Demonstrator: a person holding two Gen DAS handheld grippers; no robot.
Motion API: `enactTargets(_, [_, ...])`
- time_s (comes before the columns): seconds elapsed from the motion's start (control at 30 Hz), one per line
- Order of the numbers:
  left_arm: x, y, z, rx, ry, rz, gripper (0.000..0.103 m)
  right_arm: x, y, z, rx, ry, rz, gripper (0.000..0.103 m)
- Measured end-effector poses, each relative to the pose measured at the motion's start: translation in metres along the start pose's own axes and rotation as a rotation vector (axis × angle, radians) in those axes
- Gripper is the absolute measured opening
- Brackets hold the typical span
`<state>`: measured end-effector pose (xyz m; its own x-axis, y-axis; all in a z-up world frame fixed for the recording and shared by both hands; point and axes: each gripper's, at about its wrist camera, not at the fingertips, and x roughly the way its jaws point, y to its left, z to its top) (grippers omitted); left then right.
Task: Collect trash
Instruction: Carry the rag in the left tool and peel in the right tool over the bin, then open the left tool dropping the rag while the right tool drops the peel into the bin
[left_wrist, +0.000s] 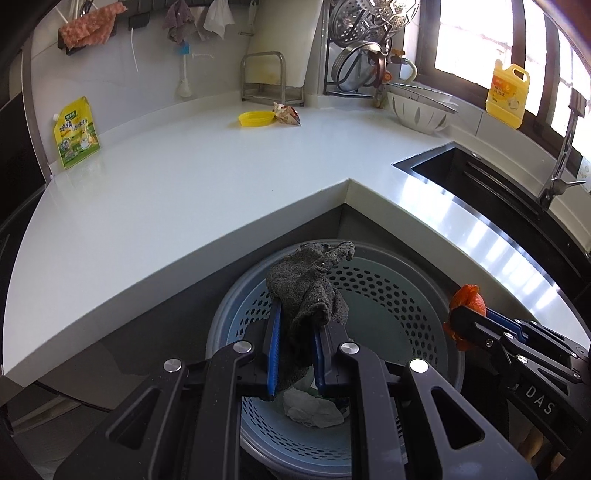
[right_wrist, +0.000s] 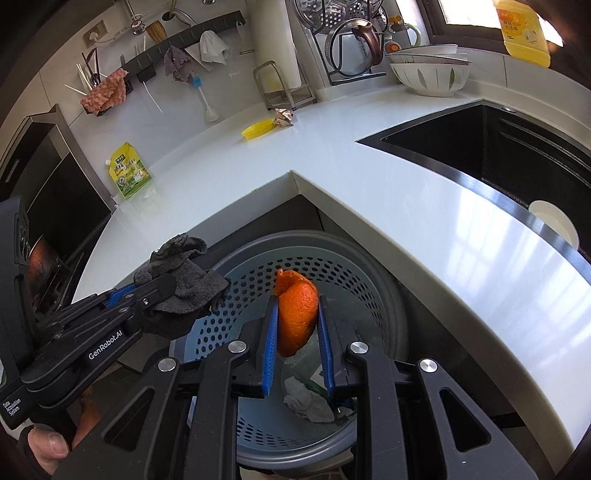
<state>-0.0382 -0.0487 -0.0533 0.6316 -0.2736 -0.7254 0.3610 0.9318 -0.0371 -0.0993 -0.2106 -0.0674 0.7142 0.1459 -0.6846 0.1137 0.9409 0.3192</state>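
My left gripper (left_wrist: 297, 321) is shut on a dark grey rag (left_wrist: 310, 291), which hangs over the perforated blue trash bin (left_wrist: 399, 306) below the counter corner. The same rag (right_wrist: 181, 280) and left gripper (right_wrist: 162, 291) show at the left of the right wrist view. My right gripper (right_wrist: 297, 312) is shut on an orange peel (right_wrist: 297, 314) above the same bin (right_wrist: 354, 291). In the left wrist view the peel (left_wrist: 467, 301) sits at the bin's right edge in the right gripper (left_wrist: 456, 317). Crumpled paper (left_wrist: 312, 408) lies inside the bin.
On the white counter (left_wrist: 184, 192) lie a yellow lid (left_wrist: 256, 119), a crumpled wrapper (left_wrist: 286, 114) and a yellow-green pouch (left_wrist: 75, 133). A black sink (right_wrist: 498, 158) is at the right, with bowls (right_wrist: 430, 75), a dish rack and a yellow detergent bottle (left_wrist: 508, 96) behind.
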Motion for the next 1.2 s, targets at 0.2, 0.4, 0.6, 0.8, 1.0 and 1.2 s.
enactTargets(0.2, [0.008, 0.002, -0.016, -0.002, 0.042, -0.004, 0.015, 0.007, -0.001, -0.015, 0.008, 0.021, 0.009, 0.02])
enactTargets(0.4, [0.014, 0.005, -0.025, -0.006, 0.072, -0.018, 0.015, 0.014, 0.0, -0.022, 0.009, 0.041, 0.019, 0.02])
enactTargets(0.6, [0.017, 0.005, -0.026, -0.003, 0.082, -0.016, 0.015, 0.02, 0.002, -0.022, -0.005, 0.048, 0.013, 0.02])
enactTargets(0.8, [0.027, 0.005, -0.028, -0.006, 0.111, -0.019, 0.015, 0.028, 0.001, -0.023, -0.006, 0.065, 0.008, 0.021])
enactTargets(1.0, [0.036, 0.005, -0.032, -0.013, 0.142, -0.021, 0.016, 0.035, 0.0, -0.026, -0.014, 0.08, -0.005, 0.021])
enactTargets(1.2, [0.04, 0.008, -0.033, -0.021, 0.153, -0.022, 0.017, 0.04, 0.002, -0.024, -0.014, 0.083, -0.007, 0.021])
